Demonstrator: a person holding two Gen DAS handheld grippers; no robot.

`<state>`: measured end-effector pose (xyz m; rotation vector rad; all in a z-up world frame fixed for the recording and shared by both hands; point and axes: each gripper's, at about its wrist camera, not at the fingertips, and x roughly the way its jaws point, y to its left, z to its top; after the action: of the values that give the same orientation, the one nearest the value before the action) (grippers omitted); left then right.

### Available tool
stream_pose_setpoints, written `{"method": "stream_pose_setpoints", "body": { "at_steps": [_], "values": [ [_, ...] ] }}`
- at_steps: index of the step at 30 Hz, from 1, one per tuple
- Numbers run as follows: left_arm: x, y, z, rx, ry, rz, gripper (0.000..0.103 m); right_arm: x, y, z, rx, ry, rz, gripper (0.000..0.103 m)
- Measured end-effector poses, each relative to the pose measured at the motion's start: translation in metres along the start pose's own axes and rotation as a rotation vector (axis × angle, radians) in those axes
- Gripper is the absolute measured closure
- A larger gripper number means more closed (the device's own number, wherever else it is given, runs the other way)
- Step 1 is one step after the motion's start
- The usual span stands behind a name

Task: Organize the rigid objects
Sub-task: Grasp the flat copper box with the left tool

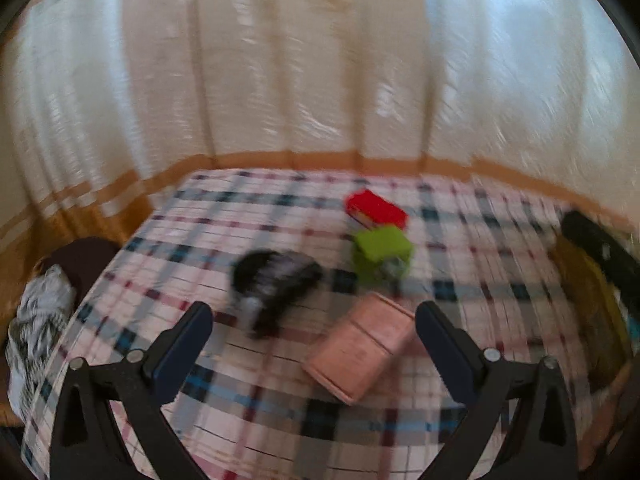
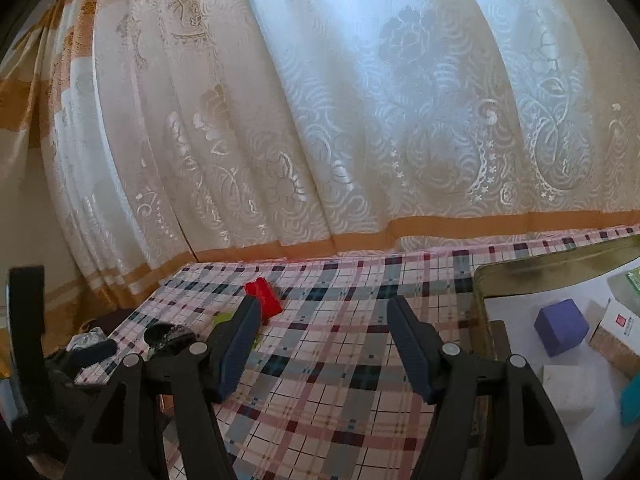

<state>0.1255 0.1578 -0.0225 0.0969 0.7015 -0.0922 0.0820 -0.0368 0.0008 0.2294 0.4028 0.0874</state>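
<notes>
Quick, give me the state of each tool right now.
Left tool: open, holding nothing; the pink box lies between its fingers, untouched.
Right tool: open, holding nothing.

Backlit cream floral curtain (image 2: 360,120), orange band; plaid-clothed table (image 2: 340,360)

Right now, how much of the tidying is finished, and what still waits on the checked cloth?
Partly done, it seems: the tray already holds a purple cube and a white block. Nothing is in hand; the left gripper and the right gripper are both open and empty. Left on the cloth: a pink box, a green box, a red box and a blurred dark object.
</notes>
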Motion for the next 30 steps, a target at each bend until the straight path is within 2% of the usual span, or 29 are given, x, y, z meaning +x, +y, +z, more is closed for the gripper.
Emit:
{"method": "stream_pose_setpoints", "body": {
  "at_steps": [3,5,9,10,11,12,14,22,25,30],
  "values": [
    [0.011,-0.012,-0.004,0.055,0.056,0.000,0.008,0.001,0.000,-0.001,0.000,0.009,0.006,0.035],
    [0.019,-0.010,-0.005,0.025,0.096,-0.017,0.011,0.002,-0.001,-0.001,0.006,0.022,0.011,0.035],
    [0.027,-0.003,-0.002,-0.036,0.107,-0.061,0.020,0.004,-0.002,-0.002,0.018,0.035,0.013,0.035],
    [0.029,-0.004,-0.002,-0.033,0.114,-0.072,0.028,0.004,-0.003,-0.002,0.018,0.037,0.013,0.035],
    [0.034,-0.008,-0.003,-0.019,0.142,-0.099,0.044,0.004,-0.002,-0.002,0.017,0.040,0.013,0.035],
    [0.037,-0.010,-0.004,-0.008,0.168,-0.106,0.047,0.005,-0.002,-0.002,0.015,0.045,0.015,0.035],
    [0.035,-0.016,-0.006,0.013,0.169,-0.116,0.056,0.006,-0.001,-0.002,0.013,0.052,0.019,0.035],
    [0.026,-0.012,-0.007,-0.030,0.135,-0.147,0.057,0.011,-0.002,-0.004,0.014,0.083,0.023,0.035],
    [0.009,-0.009,-0.001,-0.027,0.065,-0.136,0.057,0.011,-0.001,-0.004,0.010,0.086,0.030,0.035],
    [-0.018,0.017,0.009,-0.132,-0.069,-0.084,0.057,0.026,0.007,-0.005,-0.024,0.149,0.046,0.035]
  ]
}}
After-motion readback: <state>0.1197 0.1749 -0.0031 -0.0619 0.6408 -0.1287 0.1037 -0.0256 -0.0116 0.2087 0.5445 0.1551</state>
